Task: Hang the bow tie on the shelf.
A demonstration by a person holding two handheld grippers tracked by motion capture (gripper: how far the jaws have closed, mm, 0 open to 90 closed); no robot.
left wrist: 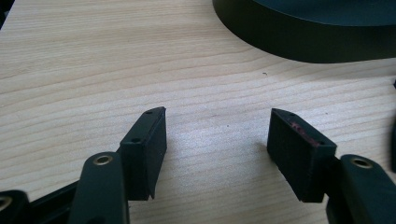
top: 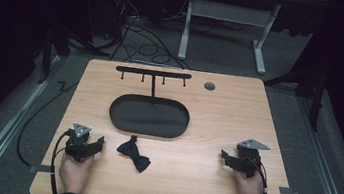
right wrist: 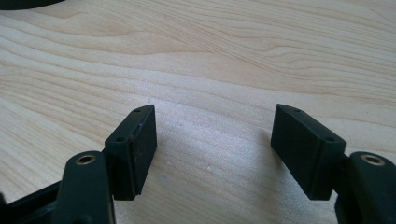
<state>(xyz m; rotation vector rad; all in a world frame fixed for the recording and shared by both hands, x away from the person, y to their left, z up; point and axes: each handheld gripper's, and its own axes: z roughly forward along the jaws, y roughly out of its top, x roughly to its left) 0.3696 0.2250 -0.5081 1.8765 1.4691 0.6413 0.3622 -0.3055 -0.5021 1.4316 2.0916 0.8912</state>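
Note:
A black bow tie (top: 134, 154) lies on the wooden table (top: 198, 110), just in front of a black oval tray (top: 149, 116) from whose far rim a post rises to a hook rail (top: 153, 73). My left gripper (top: 97, 143) rests on the table left of the bow tie, held by a hand. Its jaws stand wide apart over bare wood in the left gripper view (left wrist: 217, 135), with the tray's wall (left wrist: 308, 37) ahead. At the right side my right gripper (top: 225, 157) sits in the other hand; it is open (right wrist: 214, 133), nothing between its jaws.
A small grey disc (top: 209, 86) is set in the table near the far edge. Cables (top: 142, 42) and a white frame's legs (top: 262, 43) lie on the floor beyond the table. A cable (top: 264, 190) trails from each gripper toward the near edge.

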